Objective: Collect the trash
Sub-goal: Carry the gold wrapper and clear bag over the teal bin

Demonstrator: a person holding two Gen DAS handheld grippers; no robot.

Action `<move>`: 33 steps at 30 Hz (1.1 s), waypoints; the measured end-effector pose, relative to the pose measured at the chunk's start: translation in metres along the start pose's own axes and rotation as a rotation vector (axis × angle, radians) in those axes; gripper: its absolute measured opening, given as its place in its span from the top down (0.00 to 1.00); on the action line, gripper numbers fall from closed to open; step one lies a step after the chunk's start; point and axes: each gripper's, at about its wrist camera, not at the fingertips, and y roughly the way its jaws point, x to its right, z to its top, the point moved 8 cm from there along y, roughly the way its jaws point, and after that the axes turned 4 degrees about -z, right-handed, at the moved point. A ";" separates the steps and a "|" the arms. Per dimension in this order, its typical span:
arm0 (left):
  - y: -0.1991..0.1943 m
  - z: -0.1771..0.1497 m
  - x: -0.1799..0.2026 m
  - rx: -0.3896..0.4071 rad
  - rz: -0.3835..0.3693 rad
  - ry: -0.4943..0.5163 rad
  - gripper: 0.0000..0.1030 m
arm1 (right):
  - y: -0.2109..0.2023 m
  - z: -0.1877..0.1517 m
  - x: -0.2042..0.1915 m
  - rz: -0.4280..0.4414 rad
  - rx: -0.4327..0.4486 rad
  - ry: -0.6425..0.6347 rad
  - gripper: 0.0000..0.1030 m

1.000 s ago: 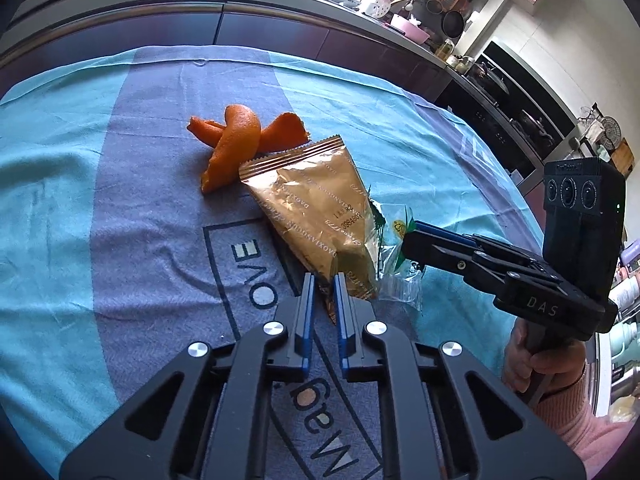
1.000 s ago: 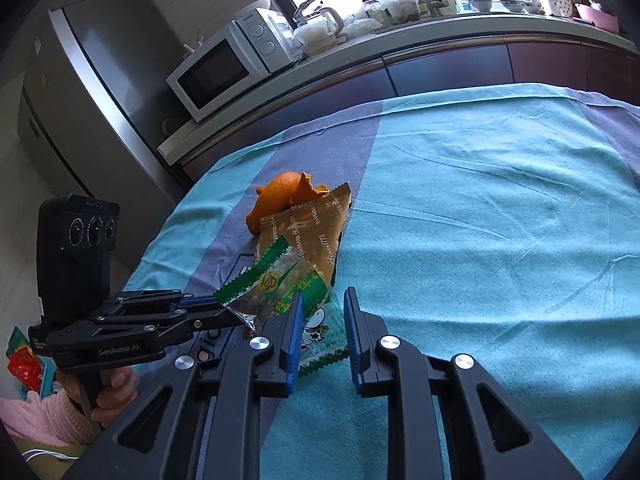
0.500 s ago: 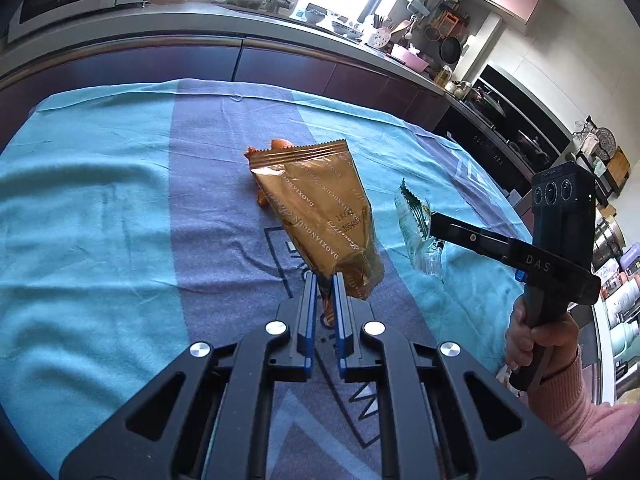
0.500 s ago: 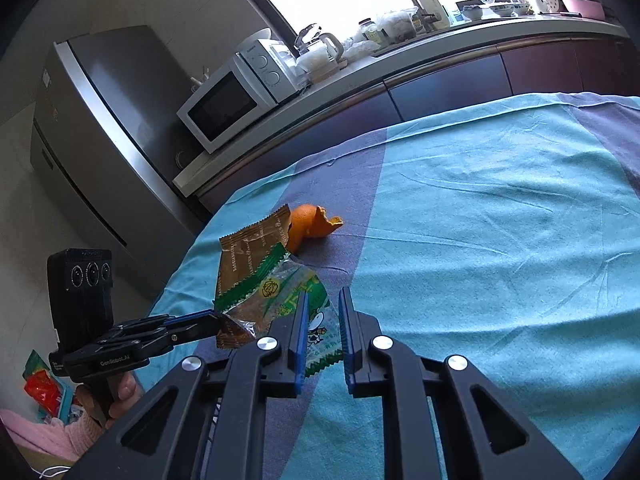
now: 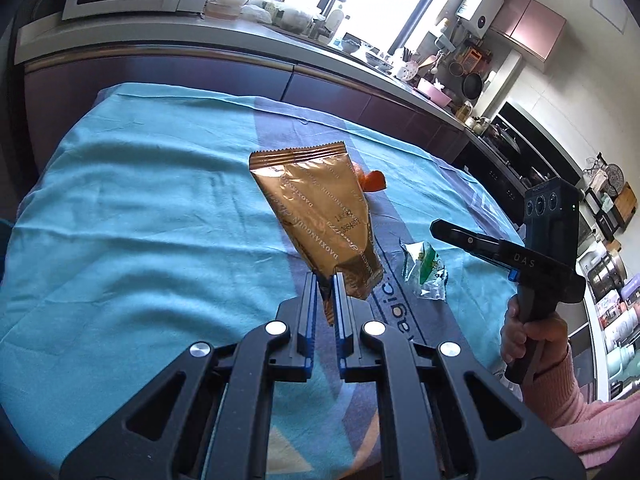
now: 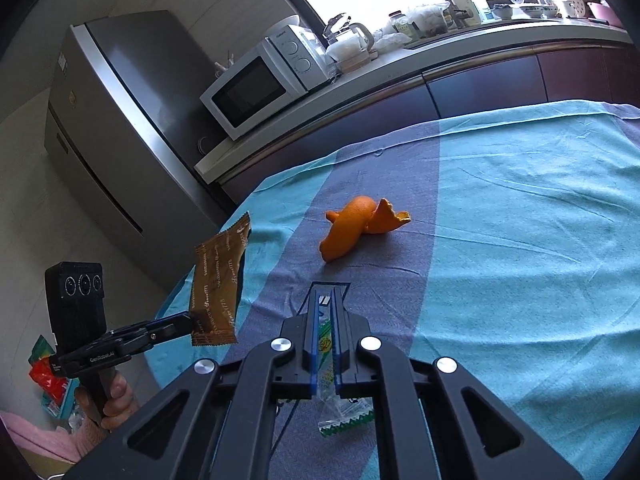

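teal and grey-violet cloth (image 6: pixel 520 240) covers the table, the largest thing in view, spreading out ahead of and beneath both grippers.

a gold-brown foil snack wrapper (image 5: pixel 320 220) is pinched by its lower corner in the left gripper (image 5: pixel 324 292), whose jaws are clamped on it. the wrapper stands up and away from the fingertips, clear of the cloth. the risk here, as a judgement: only a small corner is caught, and slick foil could slide free if the hand swings or tilts, which would drop it back on the table.

curled orange peel (image 6: pixel 360 228) lies on the grey stripe, ahead of the right gripper (image 6: pixel 326 328) and well apart from it, touched by neither gripper. it is the piece not yet collected. with both grippers full, reaching for it now would likely mean losing a wrapper.

a small clear and green wrapper (image 6: pixel 326 344) is held edge-on between the right gripper's jaws, which have closed on it; its loose end hangs below the fingers, near the cloth. thin, crinkly film like this may slip out, or the dangling end may snag on the cloth.

no bin shows clearly in either view.
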 end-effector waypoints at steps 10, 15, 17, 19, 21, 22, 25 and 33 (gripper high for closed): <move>-0.025 -0.008 -0.031 0.029 0.011 -0.060 0.92 | 0.002 -0.018 0.026 -0.076 -0.063 0.031 0.64; -0.031 -0.009 -0.041 0.038 0.014 -0.085 0.92 | 0.007 -0.028 0.023 -0.053 -0.097 0.025 0.85; -0.034 -0.010 -0.044 0.042 0.019 -0.087 0.92 | 0.008 -0.027 0.018 -0.041 -0.096 0.015 0.92; -0.037 -0.011 -0.047 0.047 0.024 -0.091 0.92 | 0.008 -0.026 0.010 -0.024 -0.095 -0.002 0.97; -0.041 -0.011 -0.049 0.054 0.030 -0.096 0.92 | 0.007 -0.025 0.002 -0.011 -0.089 -0.020 0.97; -0.044 -0.011 -0.051 0.059 0.033 -0.100 0.92 | 0.007 -0.023 -0.003 -0.001 -0.086 -0.026 0.98; -0.049 -0.012 -0.055 0.070 0.040 -0.107 0.92 | 0.007 -0.017 -0.015 0.020 -0.075 -0.043 0.98; -0.071 -0.014 -0.070 0.107 0.069 -0.127 0.92 | 0.018 -0.003 -0.052 0.092 -0.059 -0.085 0.98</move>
